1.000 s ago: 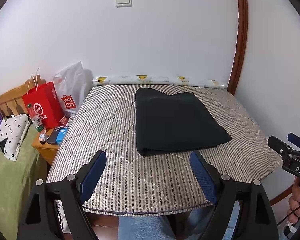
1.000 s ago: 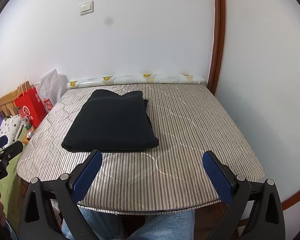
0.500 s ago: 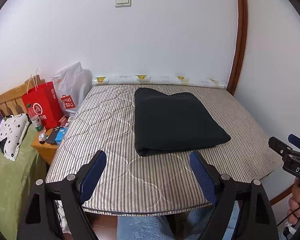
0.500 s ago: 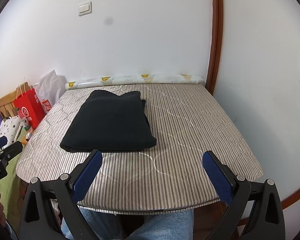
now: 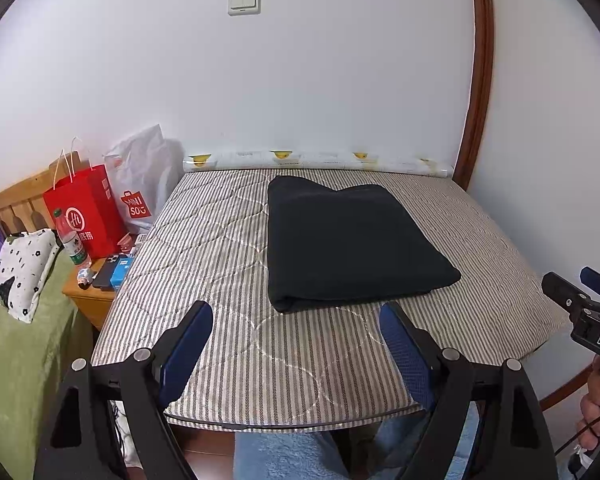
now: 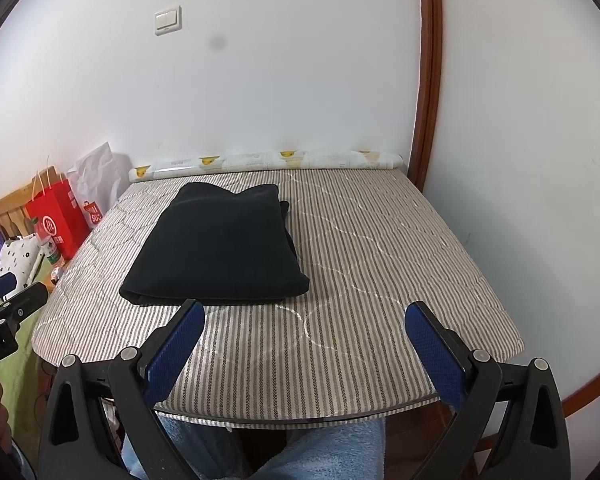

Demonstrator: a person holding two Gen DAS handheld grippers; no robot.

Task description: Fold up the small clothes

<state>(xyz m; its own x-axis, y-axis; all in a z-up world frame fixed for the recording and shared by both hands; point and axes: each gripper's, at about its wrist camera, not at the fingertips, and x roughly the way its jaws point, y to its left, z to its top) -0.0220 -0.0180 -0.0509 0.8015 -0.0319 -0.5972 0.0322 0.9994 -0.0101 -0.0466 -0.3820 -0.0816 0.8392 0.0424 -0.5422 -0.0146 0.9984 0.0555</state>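
A black garment [image 5: 348,240] [image 6: 224,248] lies folded into a thick rectangle on the striped quilted table cover [image 5: 220,264] [image 6: 380,248], its folded edge toward me. My left gripper [image 5: 296,316] hovers open above the near part of the table, short of the garment, with nothing between its blue pads. My right gripper [image 6: 304,316] is open too, just in front of the garment's near right corner and apart from it. Each gripper shows at the edge of the other's view.
A rolled printed sheet [image 5: 316,160] lies along the wall at the table's far edge. Left of the table are a red bag [image 5: 86,212], a white bag [image 5: 144,180], a bottle [image 5: 70,240] and a small wooden stand with phones [image 5: 108,272]. My blue-trousered knees [image 6: 320,452] sit under the near edge.
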